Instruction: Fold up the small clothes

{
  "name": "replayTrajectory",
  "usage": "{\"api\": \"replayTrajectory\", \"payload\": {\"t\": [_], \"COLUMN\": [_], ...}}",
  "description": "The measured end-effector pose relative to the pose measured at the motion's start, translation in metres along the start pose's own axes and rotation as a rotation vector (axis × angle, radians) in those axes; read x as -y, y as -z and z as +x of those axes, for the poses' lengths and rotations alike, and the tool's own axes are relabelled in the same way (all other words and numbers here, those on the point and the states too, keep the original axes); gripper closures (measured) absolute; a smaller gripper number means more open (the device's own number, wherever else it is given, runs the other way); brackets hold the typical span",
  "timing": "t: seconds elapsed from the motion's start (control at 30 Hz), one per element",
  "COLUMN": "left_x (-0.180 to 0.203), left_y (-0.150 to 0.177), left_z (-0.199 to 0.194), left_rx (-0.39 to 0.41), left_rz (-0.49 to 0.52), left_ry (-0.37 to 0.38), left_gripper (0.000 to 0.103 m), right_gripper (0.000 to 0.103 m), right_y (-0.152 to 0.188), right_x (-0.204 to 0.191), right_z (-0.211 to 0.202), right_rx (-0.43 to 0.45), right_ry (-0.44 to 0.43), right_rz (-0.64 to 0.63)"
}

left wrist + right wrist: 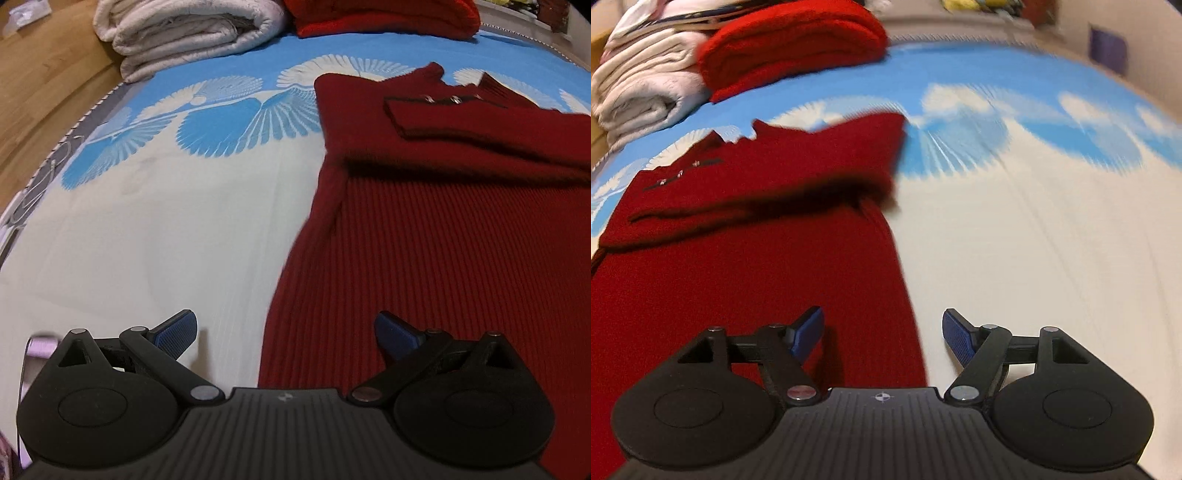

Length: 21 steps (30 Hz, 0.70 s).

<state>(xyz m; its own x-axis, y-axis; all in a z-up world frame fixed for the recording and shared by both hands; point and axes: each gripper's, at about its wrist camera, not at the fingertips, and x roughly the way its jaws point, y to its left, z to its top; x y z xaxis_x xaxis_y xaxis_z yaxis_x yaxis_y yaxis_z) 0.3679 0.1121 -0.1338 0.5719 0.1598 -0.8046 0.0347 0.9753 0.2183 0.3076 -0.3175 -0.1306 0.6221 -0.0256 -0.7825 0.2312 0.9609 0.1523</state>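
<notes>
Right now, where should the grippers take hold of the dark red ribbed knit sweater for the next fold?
Probably the dark red ribbed knit sweater by its near hem corners, one gripper at each side edge, approaching from outside: the body lies flat, its sleeve already folded across the chest.

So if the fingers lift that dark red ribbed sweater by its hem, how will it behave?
The dark red ribbed sweater will probably droop limply: its folded sleeve already sags flat. The thick rib knit suggests some weight. The folded sleeve may well slide off.

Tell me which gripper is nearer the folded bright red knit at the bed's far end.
Neither clearly. The left gripper straddles the dark red ribbed sweater's left edge, the right gripper its right edge; the folded bright red knit lies far beyond both.
</notes>
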Motion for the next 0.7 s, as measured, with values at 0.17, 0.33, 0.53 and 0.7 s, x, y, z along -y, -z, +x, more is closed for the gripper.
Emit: {"api": "replayTrajectory", "payload": {"t": [0.17,0.33,0.53,0.7], "left_x": [-0.011,-0.032,-0.043,-0.041], "left_y": [0.047,0.082,0.109,0.124], "left_z": [-0.025,-0.045,-0.067,-0.081], "left_rx": [-0.014,-0.059,-0.088,-0.110], "left_rz": [-0.102,-0.225,-0.239,-0.227], "left_ry": [0.026,0.101,0.170,0.222], "left_gripper": [0.000,0.000,0.000,0.000], "right_gripper": [0.030,0.029,0.024,0.024], "right_y": [0.040,0.061,0.083,0.096], "right_x": [0.025,0.027,0.042,0.044], "right_z": [-0.029,-0.043,-0.068,-0.081], "right_rx": [-0.035,-0.033,-0.044,-0.075], "right_ry": [0.005,-0.009,-0.118,-0.233], "right_rz": [0.109,0.085,0.187,0.225]}}
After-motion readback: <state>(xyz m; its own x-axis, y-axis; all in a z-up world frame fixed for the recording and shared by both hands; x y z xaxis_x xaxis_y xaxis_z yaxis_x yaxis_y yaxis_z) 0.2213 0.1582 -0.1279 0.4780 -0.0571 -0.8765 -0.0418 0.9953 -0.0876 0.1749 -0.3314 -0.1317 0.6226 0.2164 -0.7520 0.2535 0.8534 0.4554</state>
